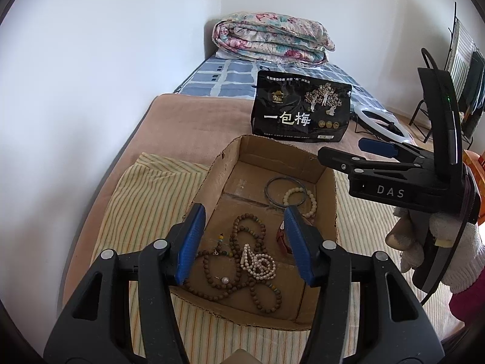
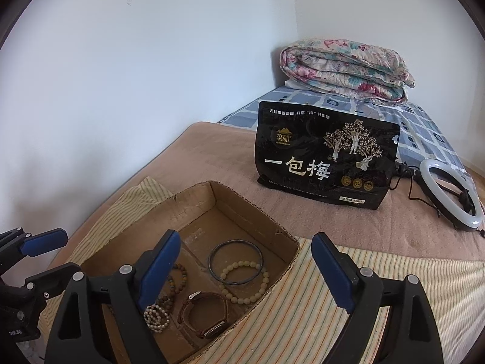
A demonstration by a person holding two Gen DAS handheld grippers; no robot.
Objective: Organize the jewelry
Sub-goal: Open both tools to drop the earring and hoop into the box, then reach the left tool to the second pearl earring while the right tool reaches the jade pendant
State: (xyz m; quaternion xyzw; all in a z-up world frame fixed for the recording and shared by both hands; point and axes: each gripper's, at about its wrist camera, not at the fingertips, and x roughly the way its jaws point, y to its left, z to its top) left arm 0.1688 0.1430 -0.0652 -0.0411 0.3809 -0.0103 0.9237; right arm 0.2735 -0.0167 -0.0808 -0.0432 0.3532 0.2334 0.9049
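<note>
Two grippers hover over the same cardboard box [image 1: 326, 212], which sits on a striped cloth [image 1: 145, 209] on the bed. Your left gripper [image 1: 242, 244] has its blue pads apart, and nothing is pressed between them. Seen between these pads, lower down on the box floor, lie the long brown bead necklace [image 1: 242, 242] and the small white bead bracelet [image 1: 257, 262], which rests on top of the brown beads. Whether the pads touch the beads you cannot tell from this view; they seem to be above them. A reddish-brown watch [image 1: 280, 238] lies just beside the right pad, partly hidden by it.

Your right gripper [image 2: 244, 276] is wide open and holds nothing. Its left pad is over the inside of the box, and its right pad is over the striped cloth outside the box wall. Between them, on the box floor, you see the dark metal bangle [image 2: 235, 261] and the pale bead bracelet [image 2: 245, 282], which overlap each other near the far right corner. The watch is nearer to you, beside the white beads.

Behind the box stands a black snack bag [image 2: 327, 154], and a ring light [image 2: 451, 194] lies to its right.
</note>
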